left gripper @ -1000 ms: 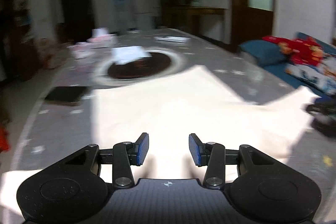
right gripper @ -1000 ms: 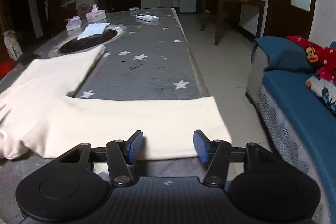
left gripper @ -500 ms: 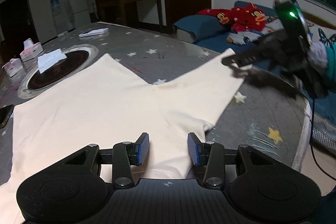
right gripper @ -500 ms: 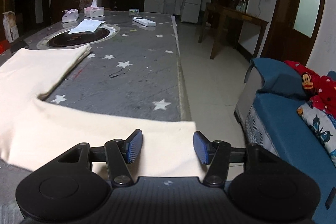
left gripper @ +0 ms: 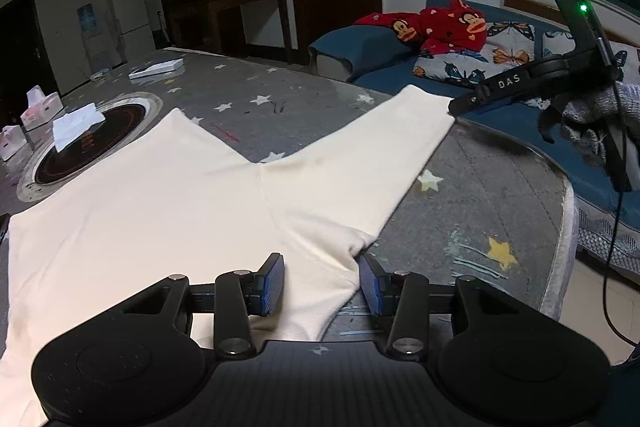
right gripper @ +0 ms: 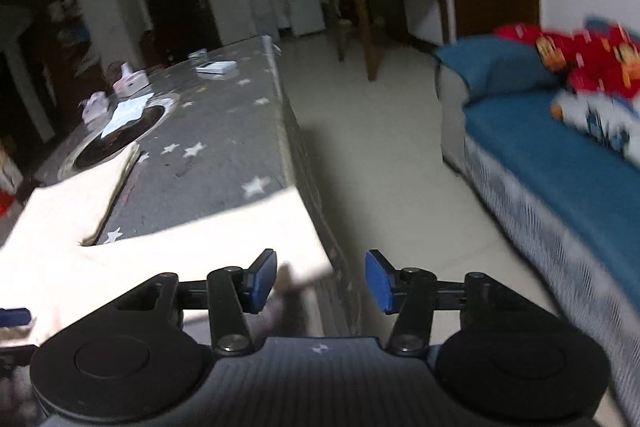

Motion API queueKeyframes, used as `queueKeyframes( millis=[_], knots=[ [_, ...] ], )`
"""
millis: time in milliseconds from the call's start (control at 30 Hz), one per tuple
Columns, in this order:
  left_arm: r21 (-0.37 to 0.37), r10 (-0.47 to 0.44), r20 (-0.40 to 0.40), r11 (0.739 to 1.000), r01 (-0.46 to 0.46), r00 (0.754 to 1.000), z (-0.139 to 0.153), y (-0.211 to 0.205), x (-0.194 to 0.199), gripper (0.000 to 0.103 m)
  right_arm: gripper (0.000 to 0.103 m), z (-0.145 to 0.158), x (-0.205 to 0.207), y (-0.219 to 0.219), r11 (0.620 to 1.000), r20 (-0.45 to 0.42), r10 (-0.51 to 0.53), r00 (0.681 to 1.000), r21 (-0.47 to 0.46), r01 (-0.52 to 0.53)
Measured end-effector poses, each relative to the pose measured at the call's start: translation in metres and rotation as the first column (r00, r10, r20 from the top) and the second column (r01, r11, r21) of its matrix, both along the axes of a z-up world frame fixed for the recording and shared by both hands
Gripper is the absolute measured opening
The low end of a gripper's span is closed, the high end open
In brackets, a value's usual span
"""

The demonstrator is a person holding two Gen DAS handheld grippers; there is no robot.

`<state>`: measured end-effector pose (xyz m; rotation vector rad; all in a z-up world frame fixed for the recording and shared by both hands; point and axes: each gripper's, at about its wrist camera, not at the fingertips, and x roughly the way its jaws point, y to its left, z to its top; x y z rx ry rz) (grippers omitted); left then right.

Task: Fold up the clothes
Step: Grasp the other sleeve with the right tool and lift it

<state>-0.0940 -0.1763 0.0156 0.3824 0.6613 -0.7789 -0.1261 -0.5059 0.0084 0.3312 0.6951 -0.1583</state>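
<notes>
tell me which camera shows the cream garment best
The left wrist view. The cream garment lies sharp and spread flat on the star-patterned table, with its long section reaching the table's edge. The right wrist view is motion-blurred and overexposed, showing only that long section and part of the body at the table's edge.

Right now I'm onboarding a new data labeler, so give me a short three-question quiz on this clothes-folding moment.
1. True or false: the left hand-held gripper is shut on the cream garment.
2. What lies on the dark round plate? A) white tissue B) a phone C) a cup
3. Fill in: the grey tablecloth is printed with ____.

Key: 1 false, its jaws stand open over the cloth; 2 A; 3 stars.
</notes>
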Motion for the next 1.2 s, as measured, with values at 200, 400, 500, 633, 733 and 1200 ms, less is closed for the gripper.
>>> queueKeyframes(
  millis=[200,400,500,633,733,1200],
  knots=[
    [0.012,0.007,-0.003,1.000,-0.007,1.000,-0.002,-0.003,-0.003,0.045,0.035,-0.007,0.001,-0.010,0.996,0.023,-0.002,1.000,0.088,0.000],
    [0.015,0.017,-0.003,1.000,-0.017,1.000,-0.001,-0.003,-0.005,0.045,0.011,-0.005,0.012,-0.001,1.000,0.031,0.002,1.000,0.019,-0.002],
    [0.012,0.012,-0.007,1.000,-0.012,1.000,-0.001,-0.006,-0.006,0.046,0.005,0.000,0.015,0.004,1.000,0.034,0.019,0.999,-0.024,-0.019],
    [-0.001,0.006,-0.020,1.000,-0.006,1.000,-0.002,-0.010,-0.005,0.046,0.004,0.011,0.019,0.007,0.995,0.065,0.036,0.997,-0.091,-0.030],
    [-0.010,0.001,-0.030,1.000,-0.001,1.000,-0.002,-0.013,-0.005,0.046,0.004,0.022,0.023,0.008,0.990,0.096,0.047,0.994,-0.136,-0.033],
    [-0.107,0.055,-0.006,0.993,-0.055,0.998,0.024,0.008,0.000,0.052,0.003,0.027,0.033,0.004,0.989,0.098,0.039,0.994,-0.145,-0.025]
  ],
)
